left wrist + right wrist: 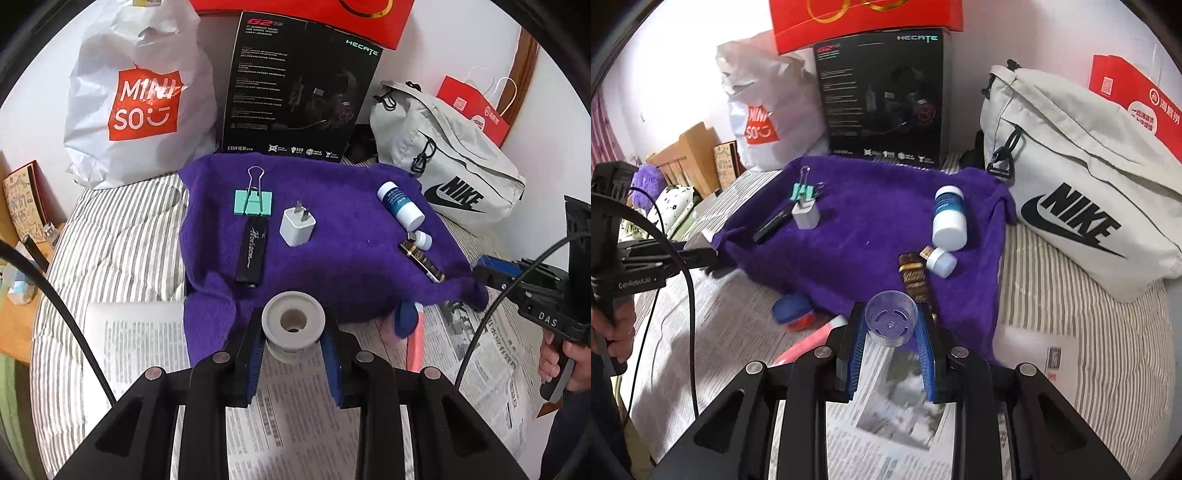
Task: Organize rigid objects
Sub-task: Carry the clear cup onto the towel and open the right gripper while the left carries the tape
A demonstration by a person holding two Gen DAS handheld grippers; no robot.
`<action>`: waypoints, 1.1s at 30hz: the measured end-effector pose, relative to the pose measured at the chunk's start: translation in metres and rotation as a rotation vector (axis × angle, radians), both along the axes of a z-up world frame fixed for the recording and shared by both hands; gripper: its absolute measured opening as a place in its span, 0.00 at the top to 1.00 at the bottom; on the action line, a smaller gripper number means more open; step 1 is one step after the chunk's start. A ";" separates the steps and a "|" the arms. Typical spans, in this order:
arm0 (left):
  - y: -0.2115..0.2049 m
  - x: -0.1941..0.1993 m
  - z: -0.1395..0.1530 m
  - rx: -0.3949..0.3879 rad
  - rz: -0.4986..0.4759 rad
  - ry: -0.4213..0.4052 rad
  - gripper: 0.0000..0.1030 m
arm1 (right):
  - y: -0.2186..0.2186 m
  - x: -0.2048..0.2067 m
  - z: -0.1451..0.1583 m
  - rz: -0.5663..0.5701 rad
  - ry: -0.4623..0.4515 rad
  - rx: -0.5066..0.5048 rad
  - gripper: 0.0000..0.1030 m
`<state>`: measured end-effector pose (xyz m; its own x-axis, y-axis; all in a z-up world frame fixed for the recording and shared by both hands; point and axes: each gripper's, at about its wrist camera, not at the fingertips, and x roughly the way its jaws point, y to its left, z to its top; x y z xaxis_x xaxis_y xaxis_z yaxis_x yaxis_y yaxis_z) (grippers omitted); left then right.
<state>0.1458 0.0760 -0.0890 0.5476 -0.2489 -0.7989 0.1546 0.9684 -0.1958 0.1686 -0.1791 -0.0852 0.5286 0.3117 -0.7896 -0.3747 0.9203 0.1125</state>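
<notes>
A bedroom at home, with the bed used as a work surface.

Striped bedding [122,236] fills the middle; a wooden headboard [689,155] shows at left; a Miniso shopping bag [140,92], headset box [295,88] and Nike bag [1082,177] line the wall behind.

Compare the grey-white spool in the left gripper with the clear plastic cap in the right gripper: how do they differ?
The grey-white opaque spool is solid-looking with a round centre hole; the clear plastic cap is see-through, open like a shallow cup with slots in its base. The spool looks thicker-walled, the cap thin. Both are round and clamped between blue pads, one in the left gripper, the other in the right gripper, above newspaper.
</notes>
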 end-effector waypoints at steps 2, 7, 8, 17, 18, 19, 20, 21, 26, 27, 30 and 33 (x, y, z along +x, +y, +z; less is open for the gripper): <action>0.000 0.004 0.000 0.000 0.002 0.003 0.73 | 0.005 0.011 -0.001 0.014 -0.002 0.006 0.74; -0.001 0.015 0.001 0.017 -0.009 0.004 0.73 | 0.020 0.054 -0.010 0.019 -0.004 -0.016 0.74; -0.001 0.016 0.001 0.019 -0.009 0.004 0.73 | 0.022 0.060 -0.011 0.016 -0.007 -0.022 0.74; 0.008 0.030 -0.005 -0.016 -0.002 0.020 0.73 | 0.050 0.127 -0.037 0.032 0.008 -0.083 0.74; 0.009 0.031 -0.005 -0.019 -0.001 0.023 0.73 | 0.053 0.134 -0.040 0.028 0.018 -0.091 0.74; 0.010 0.032 -0.006 -0.025 0.001 0.024 0.73 | 0.056 0.142 -0.044 0.024 0.036 -0.101 0.74; 0.011 0.033 -0.007 -0.028 0.000 0.026 0.73 | 0.058 0.145 -0.046 0.029 0.041 -0.102 0.74; 0.012 0.033 -0.008 -0.028 -0.001 0.027 0.73 | 0.061 0.150 -0.048 0.036 0.045 -0.102 0.74; 0.013 0.035 -0.011 -0.031 -0.010 0.031 0.73 | 0.068 0.165 -0.059 0.033 0.078 -0.141 0.74; 0.013 0.036 -0.012 -0.033 -0.011 0.032 0.73 | 0.069 0.168 -0.061 0.040 0.086 -0.145 0.74; 0.011 0.036 -0.014 -0.029 -0.019 0.041 0.73 | 0.069 0.172 -0.067 0.033 0.105 -0.163 0.74; 0.011 0.035 -0.014 -0.031 -0.023 0.041 0.73 | 0.071 0.172 -0.068 0.034 0.102 -0.157 0.74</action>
